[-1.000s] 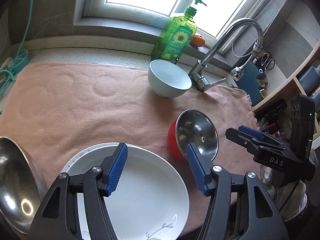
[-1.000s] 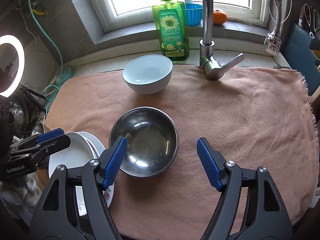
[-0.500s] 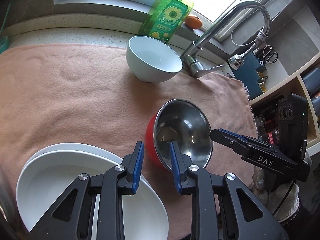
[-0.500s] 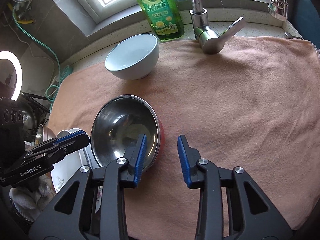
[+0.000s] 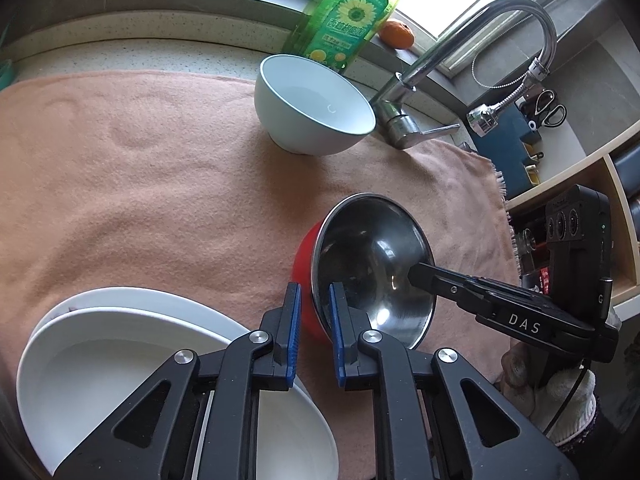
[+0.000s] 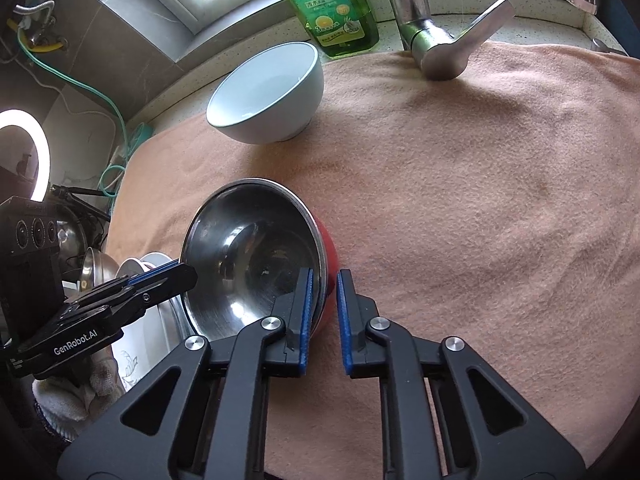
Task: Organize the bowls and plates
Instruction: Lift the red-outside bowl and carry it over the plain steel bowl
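Note:
A steel bowl with a red outside (image 5: pixel 372 264) (image 6: pixel 256 256) is tilted up off the peach towel (image 5: pixel 160 184) (image 6: pixel 460 208). My left gripper (image 5: pixel 314 332) is shut on its near rim, one pad inside and one outside. My right gripper (image 6: pixel 323 316) is shut on the opposite rim the same way. A pale blue bowl (image 5: pixel 312 108) (image 6: pixel 268 96) stands upright at the back of the towel. Two stacked white plates (image 5: pixel 132 364) lie under my left gripper at the towel's front left.
A green dish-soap bottle (image 5: pixel 344 12) (image 6: pixel 332 4) and a chrome faucet (image 5: pixel 436 76) (image 6: pixel 436 36) stand behind the towel. An orange (image 5: pixel 396 34) sits on the window sill. More steel bowls and a ring light (image 6: pixel 24 156) are left of the plates.
Both grippers closed from wide open onto opposite rims of the steel bowl, and the bowl tipped up from flat on the towel. Both cameras moved closer to it.

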Demonstrator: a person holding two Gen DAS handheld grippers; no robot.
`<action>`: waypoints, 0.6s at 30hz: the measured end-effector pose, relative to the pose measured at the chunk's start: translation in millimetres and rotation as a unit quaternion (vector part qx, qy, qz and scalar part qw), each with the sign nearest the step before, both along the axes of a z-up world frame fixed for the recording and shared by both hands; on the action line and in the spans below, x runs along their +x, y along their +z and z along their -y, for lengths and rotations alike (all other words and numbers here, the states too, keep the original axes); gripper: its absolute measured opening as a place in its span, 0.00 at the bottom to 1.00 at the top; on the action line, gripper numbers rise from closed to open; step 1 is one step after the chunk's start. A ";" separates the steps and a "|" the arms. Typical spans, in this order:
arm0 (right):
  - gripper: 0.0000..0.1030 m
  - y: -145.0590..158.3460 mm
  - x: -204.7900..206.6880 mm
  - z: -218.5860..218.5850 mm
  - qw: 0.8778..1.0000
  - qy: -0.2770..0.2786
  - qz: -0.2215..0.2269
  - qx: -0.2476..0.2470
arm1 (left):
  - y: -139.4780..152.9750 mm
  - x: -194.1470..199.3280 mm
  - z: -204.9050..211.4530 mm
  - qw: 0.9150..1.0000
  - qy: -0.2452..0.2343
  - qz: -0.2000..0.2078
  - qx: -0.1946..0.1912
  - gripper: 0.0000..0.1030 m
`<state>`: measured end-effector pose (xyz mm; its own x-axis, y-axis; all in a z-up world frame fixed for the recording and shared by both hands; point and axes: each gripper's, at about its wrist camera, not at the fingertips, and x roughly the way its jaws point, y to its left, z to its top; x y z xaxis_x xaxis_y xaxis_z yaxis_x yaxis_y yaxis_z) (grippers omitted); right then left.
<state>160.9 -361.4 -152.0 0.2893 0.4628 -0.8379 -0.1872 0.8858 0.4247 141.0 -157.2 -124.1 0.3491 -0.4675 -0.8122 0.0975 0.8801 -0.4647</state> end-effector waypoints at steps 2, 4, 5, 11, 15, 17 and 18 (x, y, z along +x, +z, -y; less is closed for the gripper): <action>0.11 0.8 -0.2 -0.4 1.000 0.000 0.001 -0.002 | 0.8 0.2 1.7 1.000 -0.003 0.001 0.000 0.12; 0.11 1.0 0.4 -1.2 1.000 0.000 0.001 -0.004 | 1.6 0.8 2.9 1.000 -0.004 0.004 0.003 0.12; 0.11 1.2 0.4 -1.1 1.000 0.000 0.001 -0.004 | 1.7 1.3 3.0 1.000 -0.004 0.004 0.003 0.12; 0.11 7.9 -0.8 -0.9 1.000 -0.004 0.006 -0.003 | 5.9 -0.4 2.4 1.000 -0.005 0.009 0.002 0.12; 0.11 19.5 -2.9 -2.5 1.000 -0.004 0.015 -0.001 | 14.9 -3.5 -0.5 1.000 -0.004 0.019 -0.002 0.12; 0.11 27.2 -4.7 -6.0 1.000 -0.001 0.023 -0.002 | 20.5 -5.6 -3.5 1.000 -0.001 0.025 -0.002 0.12; 0.11 31.1 -5.6 -7.9 1.000 0.001 0.027 -0.002 | 23.3 -7.1 -5.9 1.000 0.001 0.028 -0.003 0.12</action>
